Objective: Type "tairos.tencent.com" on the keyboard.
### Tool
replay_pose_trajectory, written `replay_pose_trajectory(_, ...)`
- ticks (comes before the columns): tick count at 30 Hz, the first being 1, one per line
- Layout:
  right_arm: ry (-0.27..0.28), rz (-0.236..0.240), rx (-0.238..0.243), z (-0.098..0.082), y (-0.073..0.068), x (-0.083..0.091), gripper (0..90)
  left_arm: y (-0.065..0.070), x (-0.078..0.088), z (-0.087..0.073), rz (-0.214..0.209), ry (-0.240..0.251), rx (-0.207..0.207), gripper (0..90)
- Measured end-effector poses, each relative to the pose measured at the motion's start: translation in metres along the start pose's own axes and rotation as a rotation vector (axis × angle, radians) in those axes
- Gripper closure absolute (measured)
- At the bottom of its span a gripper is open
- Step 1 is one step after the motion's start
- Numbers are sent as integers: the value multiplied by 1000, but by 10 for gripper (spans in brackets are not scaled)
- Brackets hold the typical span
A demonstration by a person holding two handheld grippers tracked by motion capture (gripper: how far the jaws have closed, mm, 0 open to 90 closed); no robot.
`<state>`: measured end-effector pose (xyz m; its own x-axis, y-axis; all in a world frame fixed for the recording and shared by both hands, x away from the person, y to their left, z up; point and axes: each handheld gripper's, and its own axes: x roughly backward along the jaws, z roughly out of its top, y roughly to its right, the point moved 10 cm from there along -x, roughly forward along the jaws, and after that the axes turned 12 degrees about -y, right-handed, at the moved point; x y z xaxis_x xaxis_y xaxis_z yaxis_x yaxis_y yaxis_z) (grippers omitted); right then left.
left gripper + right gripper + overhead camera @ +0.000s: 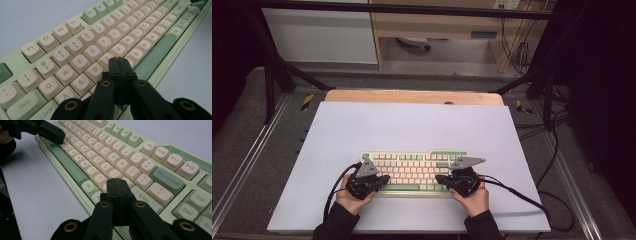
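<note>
A pale green keyboard (pixel 414 171) with cream keys lies on the near middle of a white mat (pixel 412 125). My left gripper (pixel 383 180) rests over its left end, jaws pressed together with nothing between them. In the left gripper view its tip (pixel 119 60) hovers just above the keys (pixel 92 51) near F and V. My right gripper (pixel 440 179) is over the right end, also shut and empty. The right gripper view puts its tip (pixel 117 181) above the bottom-row keys (pixel 117 165) beside Enter. The left gripper (pixel 53 135) appears at the far end there.
The mat covers a wooden table (pixel 412 96) inside a black frame. Cables (pixel 537 200) trail from the grippers off the right side. Bare mat stretches behind and beside the keyboard. Shelving and wires stand beyond the table.
</note>
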<state>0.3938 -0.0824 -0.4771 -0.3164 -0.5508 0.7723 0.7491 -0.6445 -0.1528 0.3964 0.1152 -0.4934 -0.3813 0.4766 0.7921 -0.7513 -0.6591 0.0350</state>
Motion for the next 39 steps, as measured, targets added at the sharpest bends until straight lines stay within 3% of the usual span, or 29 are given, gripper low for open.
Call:
replay_pose_trajectory(11, 1, 1, -1, 0, 0, 0, 900, 0, -3, -1, 4, -6, -4, 900)
replay_pose_trajectory(39, -7, 2, 2, -2, 0, -4, 900, -9, 14, 4, 22, 22, 12, 900)
